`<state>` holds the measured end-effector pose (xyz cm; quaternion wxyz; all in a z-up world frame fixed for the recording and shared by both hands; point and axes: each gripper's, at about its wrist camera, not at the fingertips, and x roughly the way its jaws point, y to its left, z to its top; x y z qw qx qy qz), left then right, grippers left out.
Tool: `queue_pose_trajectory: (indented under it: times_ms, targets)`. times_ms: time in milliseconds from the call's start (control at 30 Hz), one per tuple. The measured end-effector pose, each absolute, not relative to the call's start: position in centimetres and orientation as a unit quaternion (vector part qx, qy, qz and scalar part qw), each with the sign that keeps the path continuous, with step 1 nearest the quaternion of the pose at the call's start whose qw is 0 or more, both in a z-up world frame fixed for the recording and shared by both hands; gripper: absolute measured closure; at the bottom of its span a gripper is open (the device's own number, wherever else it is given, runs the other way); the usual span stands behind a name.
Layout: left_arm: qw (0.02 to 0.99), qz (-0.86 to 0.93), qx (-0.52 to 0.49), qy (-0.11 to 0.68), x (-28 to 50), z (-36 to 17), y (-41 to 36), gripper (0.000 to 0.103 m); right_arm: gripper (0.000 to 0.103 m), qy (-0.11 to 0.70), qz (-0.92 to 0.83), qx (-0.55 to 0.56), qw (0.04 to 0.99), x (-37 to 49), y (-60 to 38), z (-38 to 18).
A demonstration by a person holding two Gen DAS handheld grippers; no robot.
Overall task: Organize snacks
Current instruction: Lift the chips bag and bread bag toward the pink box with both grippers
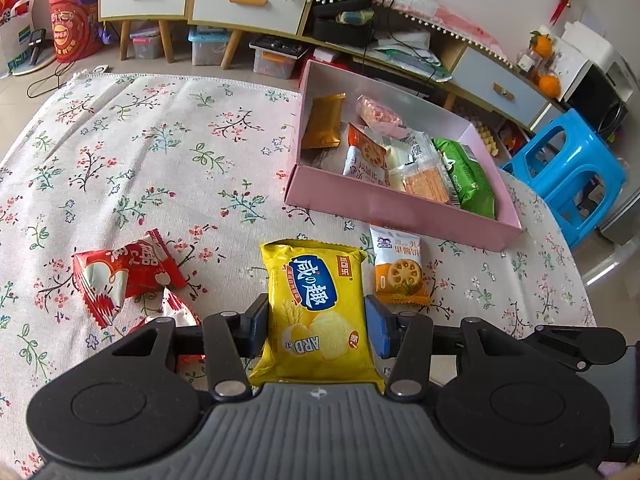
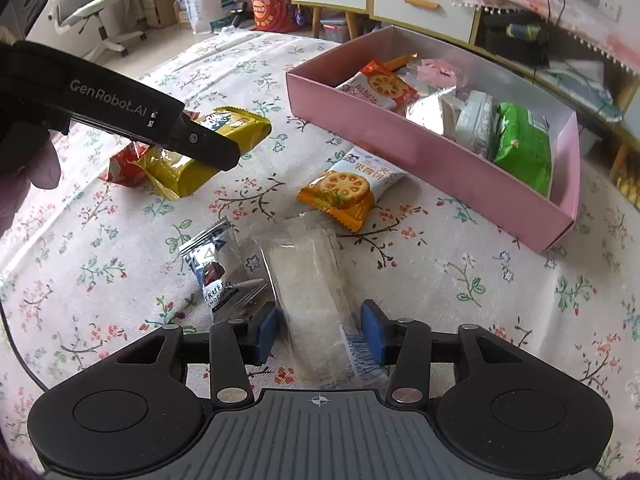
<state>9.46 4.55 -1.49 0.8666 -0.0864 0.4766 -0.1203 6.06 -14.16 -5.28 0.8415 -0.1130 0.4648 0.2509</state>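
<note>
Between the left claw point(image 1: 316, 322) pads sits the yellow cracker pack point(image 1: 318, 312), clamped at both long edges and lifted above the worktop point(image 1: 160, 152). The right claw point(image 2: 320, 330) stands apart, straddling the clear rice-cake pack point(image 2: 310, 280) without evident pressure; close squarely on its midsection before lifting. Carry each pack far right, clear the near wall of the pink box point(image 1: 400, 204), and release over bare floor inside
</note>
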Motion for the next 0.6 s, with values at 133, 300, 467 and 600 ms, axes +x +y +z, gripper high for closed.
queue_pose_trajectory:
  times_ms: [133, 300, 467, 600]
  targets:
    - [0.867, -0.12, -0.087, 0.476, 9.5, -1.5, 4.6, 0.057, 0.074, 0.463, 0.25, -0.101, 0.844, 6.3, -14.3, -4.8]
    - [0.868, -0.121, -0.092, 0.473, 9.5, -1.3, 4.9, 0.057, 0.081, 0.459, 0.256, -0.061, 0.849, 6.5, -15.0, -3.5]
    - [0.872, -0.125, -0.1, 0.464, 9.4, -0.7, 5.0, 0.057, 0.082, 0.454, 0.255, -0.026, 0.853, 6.6, -15.9, -2.0]
    - [0.877, -0.134, -0.104, 0.45, 9.4, 0.2, 5.0, 0.057, 0.082, 0.449, 0.266, 0.0, 0.853, 6.4, -16.7, -0.6]
